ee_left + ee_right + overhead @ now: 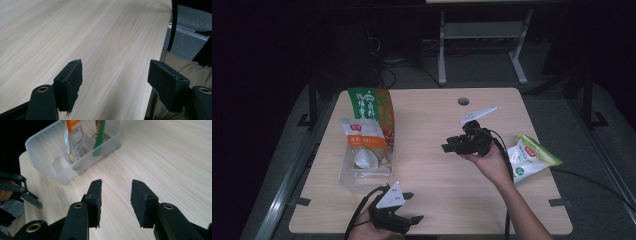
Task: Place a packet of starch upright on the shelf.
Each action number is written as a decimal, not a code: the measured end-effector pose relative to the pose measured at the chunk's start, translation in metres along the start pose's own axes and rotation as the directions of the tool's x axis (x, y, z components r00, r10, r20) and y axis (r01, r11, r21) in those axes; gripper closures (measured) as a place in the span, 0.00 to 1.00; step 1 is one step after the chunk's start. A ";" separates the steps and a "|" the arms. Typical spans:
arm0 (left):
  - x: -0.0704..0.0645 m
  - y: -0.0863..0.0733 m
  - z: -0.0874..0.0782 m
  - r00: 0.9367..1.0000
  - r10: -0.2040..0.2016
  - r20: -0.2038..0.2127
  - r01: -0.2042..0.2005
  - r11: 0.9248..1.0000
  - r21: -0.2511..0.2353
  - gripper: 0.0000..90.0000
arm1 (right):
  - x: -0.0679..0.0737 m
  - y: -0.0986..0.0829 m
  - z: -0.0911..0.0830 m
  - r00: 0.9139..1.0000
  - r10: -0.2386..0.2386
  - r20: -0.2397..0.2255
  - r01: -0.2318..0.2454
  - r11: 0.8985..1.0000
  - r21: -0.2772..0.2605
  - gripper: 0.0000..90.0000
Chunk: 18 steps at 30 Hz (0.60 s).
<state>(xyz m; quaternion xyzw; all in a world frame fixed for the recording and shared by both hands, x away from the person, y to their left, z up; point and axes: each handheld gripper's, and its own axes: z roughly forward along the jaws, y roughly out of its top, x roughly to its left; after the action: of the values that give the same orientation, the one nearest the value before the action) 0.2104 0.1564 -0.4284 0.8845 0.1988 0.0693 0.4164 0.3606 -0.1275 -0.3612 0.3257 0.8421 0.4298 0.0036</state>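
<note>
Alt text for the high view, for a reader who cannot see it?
A person holds two open grippers over a light wooden table: the left gripper near the front edge, the right gripper mid-table. A clear plastic bin at left holds snack packets; a green-and-white packet lies at right.

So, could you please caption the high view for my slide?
Both tongs, left and right, open over the table; clear bin holds two packets.

The high view looked forward and down from above the table's (pixel 452 165) near edge. The left gripper view sat low and close, facing along that edge. The right gripper view faced the clear bin (pixel 62 170) near the left edge, shared with the high view (pixel 362 175).
</note>
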 end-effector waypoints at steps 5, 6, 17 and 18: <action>-0.001 0.000 0.001 1.000 -0.009 0.001 0.009 1.000 0.001 0.30 | -0.006 -0.010 -0.010 1.000 0.020 0.024 -0.021 1.000 0.008 0.65; -0.001 0.000 0.001 1.000 -0.007 0.000 0.007 1.000 0.001 0.30 | -0.008 -0.012 -0.012 0.999 0.020 0.026 -0.020 1.000 0.004 0.65; 0.000 0.001 0.000 1.000 0.001 0.000 -0.001 1.000 0.006 0.30 | -0.023 -0.036 -0.037 0.994 0.069 0.081 -0.070 0.998 0.003 0.62; -0.001 0.001 0.000 1.000 0.000 0.001 0.000 1.000 0.006 0.30 | -0.024 -0.038 -0.040 0.993 0.072 0.090 -0.072 0.997 0.002 0.61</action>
<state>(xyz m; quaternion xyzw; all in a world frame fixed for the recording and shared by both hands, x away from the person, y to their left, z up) 0.2100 0.1558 -0.4274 0.8858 0.1986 0.0684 0.4139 0.3475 -0.1858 -0.3707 0.3747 0.8301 0.4123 0.0249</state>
